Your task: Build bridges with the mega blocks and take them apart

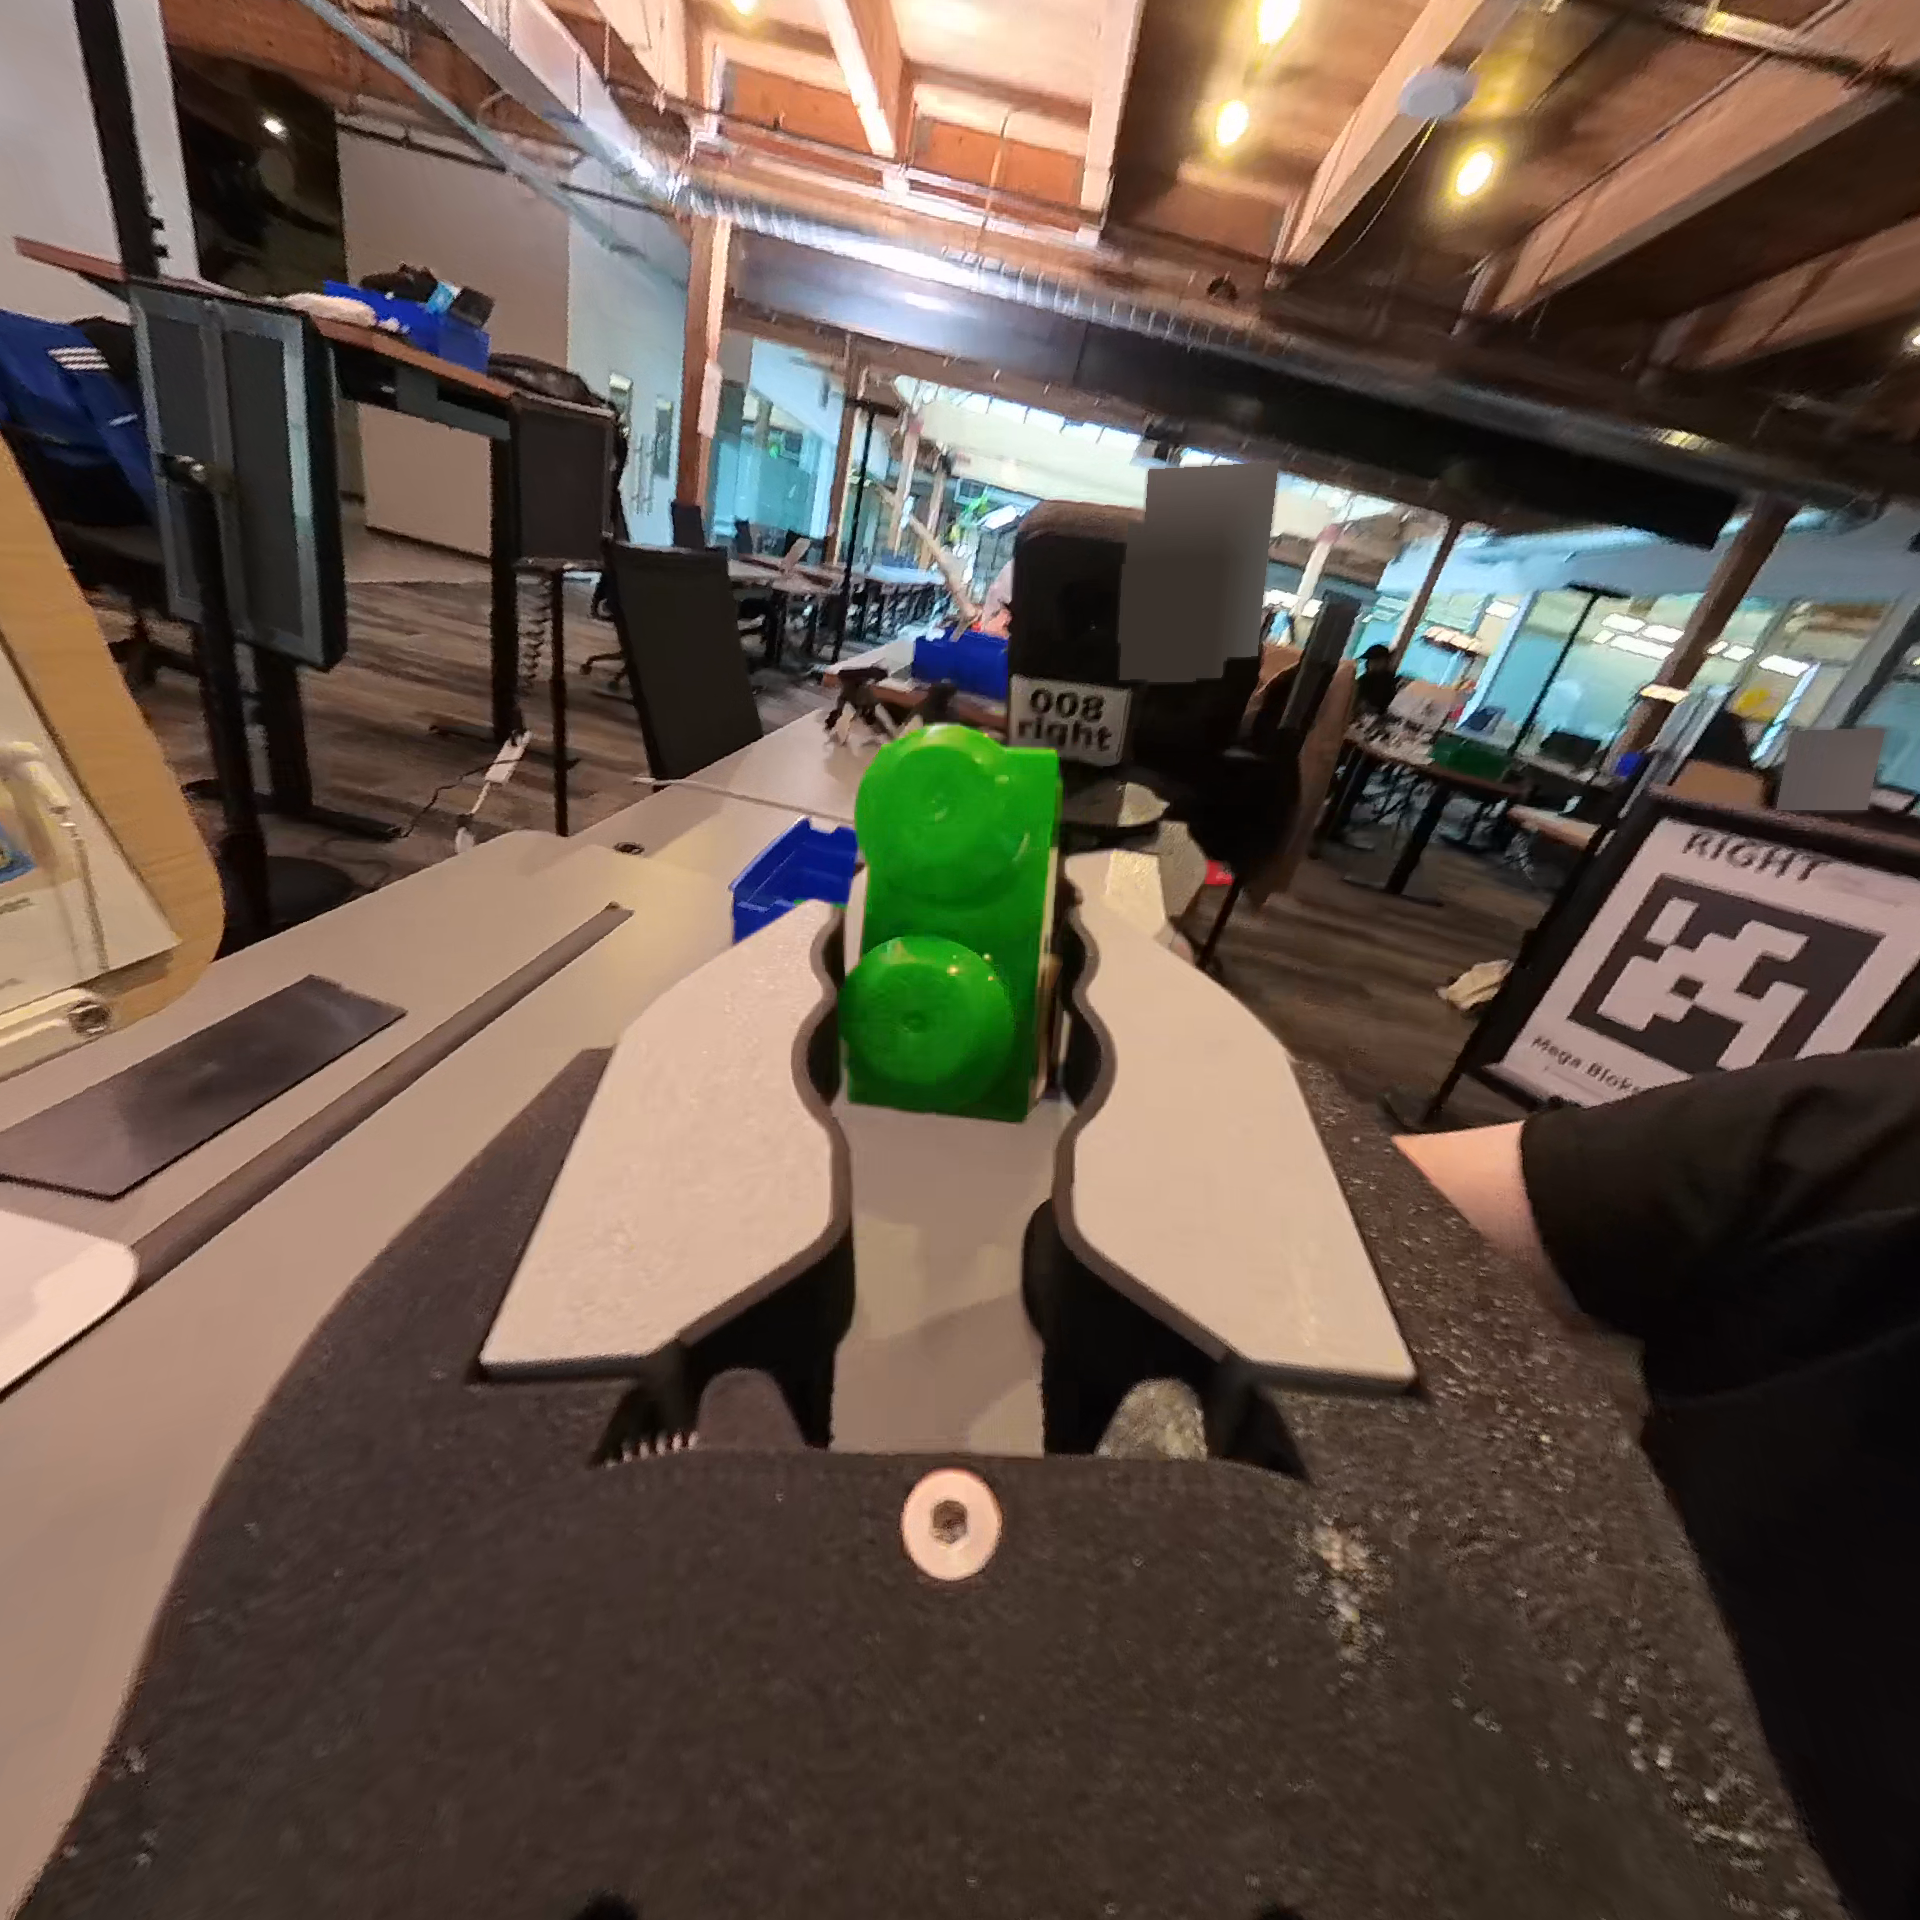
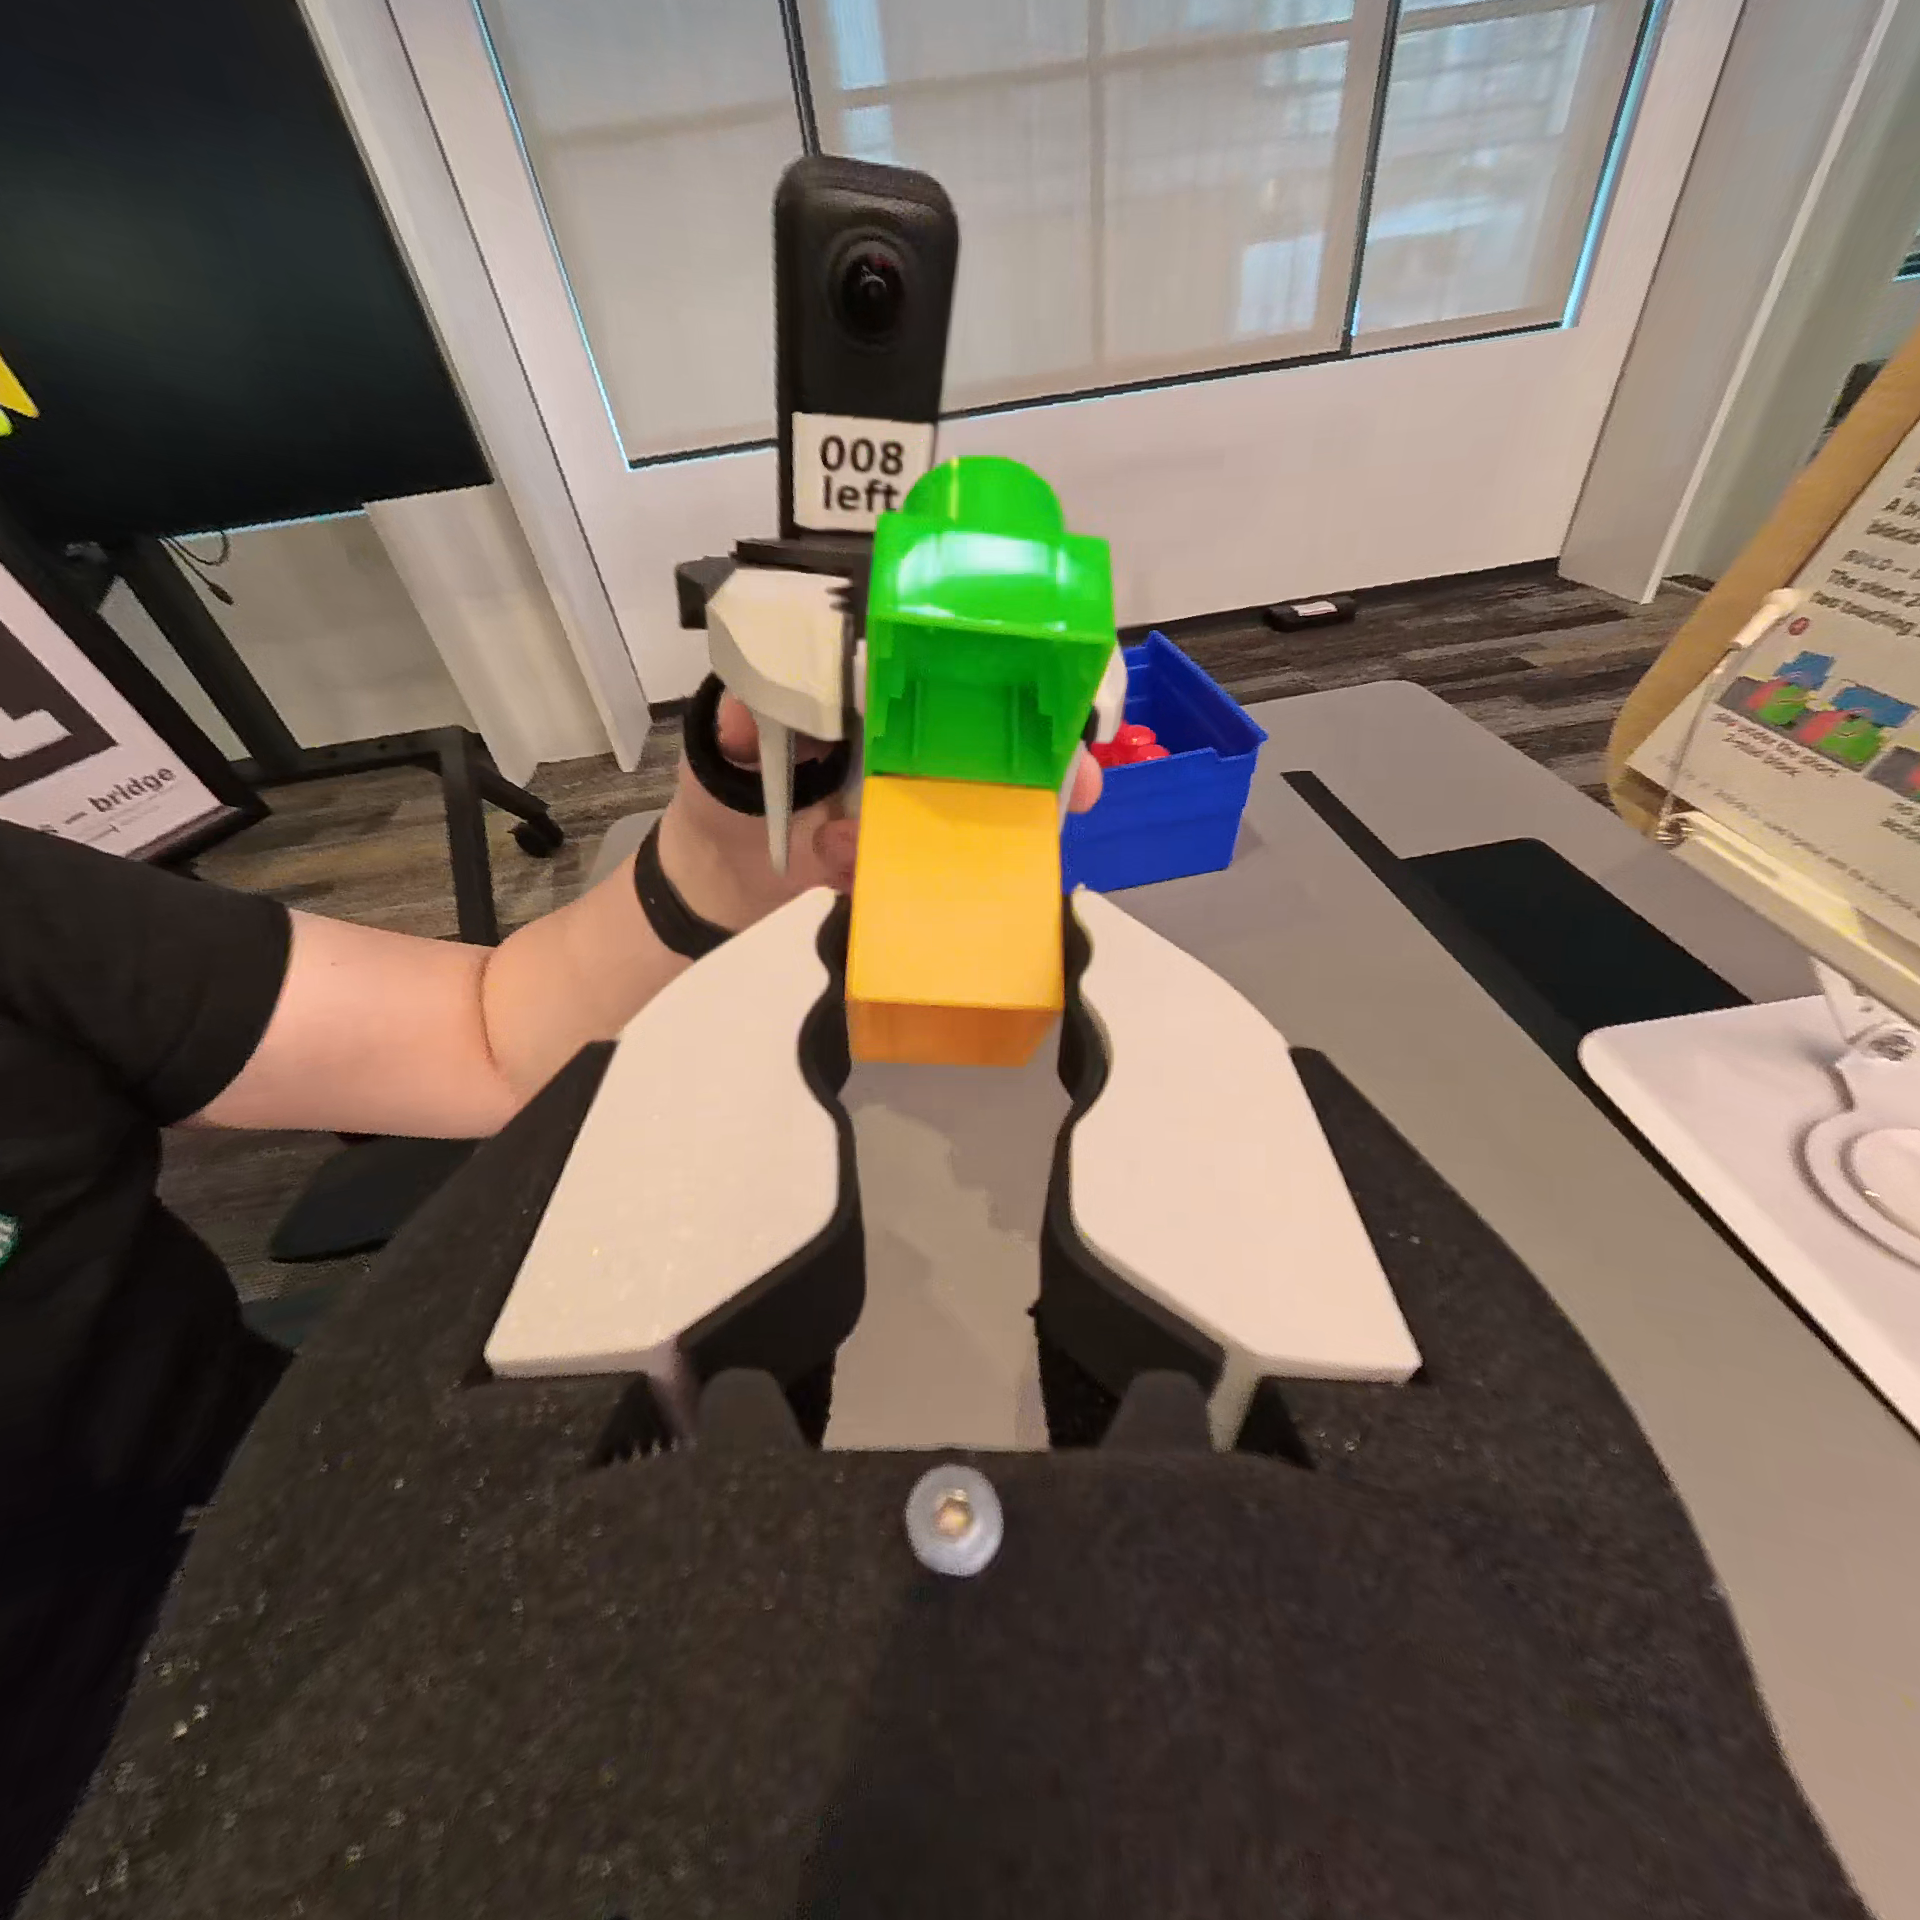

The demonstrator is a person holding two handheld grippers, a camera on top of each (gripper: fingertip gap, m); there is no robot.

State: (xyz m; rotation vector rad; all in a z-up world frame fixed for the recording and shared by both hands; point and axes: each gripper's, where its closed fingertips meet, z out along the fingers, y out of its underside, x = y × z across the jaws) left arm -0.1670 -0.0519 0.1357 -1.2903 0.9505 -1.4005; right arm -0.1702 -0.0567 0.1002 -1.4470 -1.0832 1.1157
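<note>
- The green block (image 1: 951,935) is clamped by the left tongs (image 1: 951,997), held up above the tabletop (image 1: 665,883).
- The yellow block (image 2: 956,925) is clenched in the right tongs (image 2: 956,987), touching the green one.
- No bridge is seen standing; whether the blocks are being joined or separated cannot be told. Red blocks (image 2: 1127,746) lie in the blue bin (image 2: 1174,800) near the far edge.

- The bin (image 2: 1164,800) sits on the table (image 2: 1455,790), and small blocks (image 2: 1127,746) lie in it.
- The upper block (image 2: 987,665) touches the lower block (image 2: 951,925), both nearer than the bin.
- The instruction stand (image 2: 1787,727) is right of the bin.
</note>
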